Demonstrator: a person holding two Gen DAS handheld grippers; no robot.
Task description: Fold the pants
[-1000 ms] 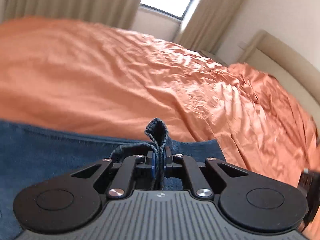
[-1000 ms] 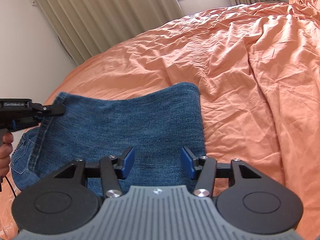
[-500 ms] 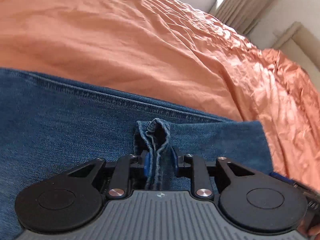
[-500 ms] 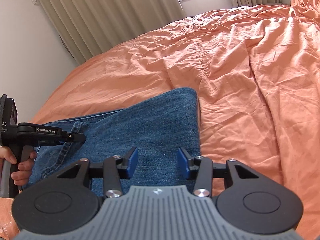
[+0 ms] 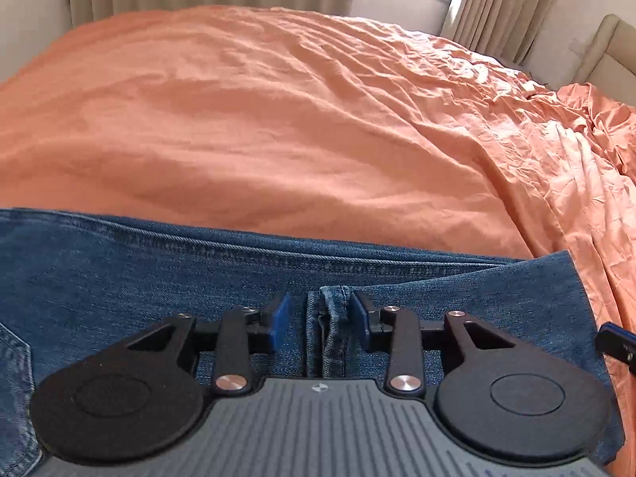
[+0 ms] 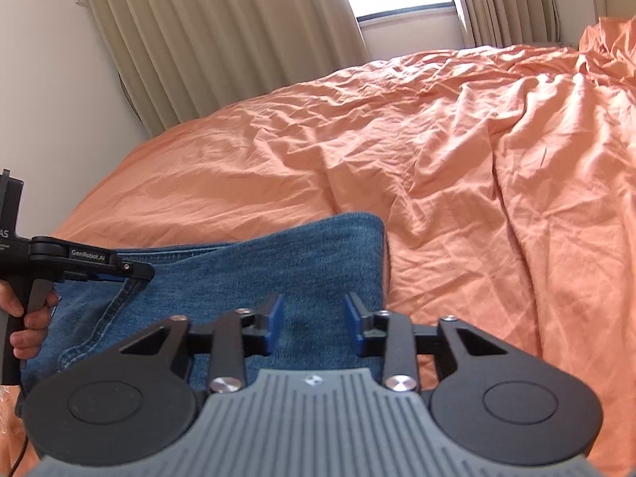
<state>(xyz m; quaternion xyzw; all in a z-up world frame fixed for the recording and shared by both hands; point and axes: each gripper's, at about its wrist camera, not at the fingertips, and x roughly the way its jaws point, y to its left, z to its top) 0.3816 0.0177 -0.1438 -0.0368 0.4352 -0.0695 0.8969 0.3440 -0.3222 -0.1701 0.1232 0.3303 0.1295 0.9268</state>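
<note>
On the bed, over its orange sheet, the blue denim pants lie folded near the lower edge. Left tool: jaws have just been opening; a raised denim fold stands between them, touching the right pad only, released. Right tool: jaws have just been closing, parted above flat denim, gripping nothing.

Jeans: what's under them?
The jeans lie on the orange bedsheet, which shows past every visible edge. The top denim layer is folded over another, with a pocket showing at the left. Anything between the layers is covered.
</note>
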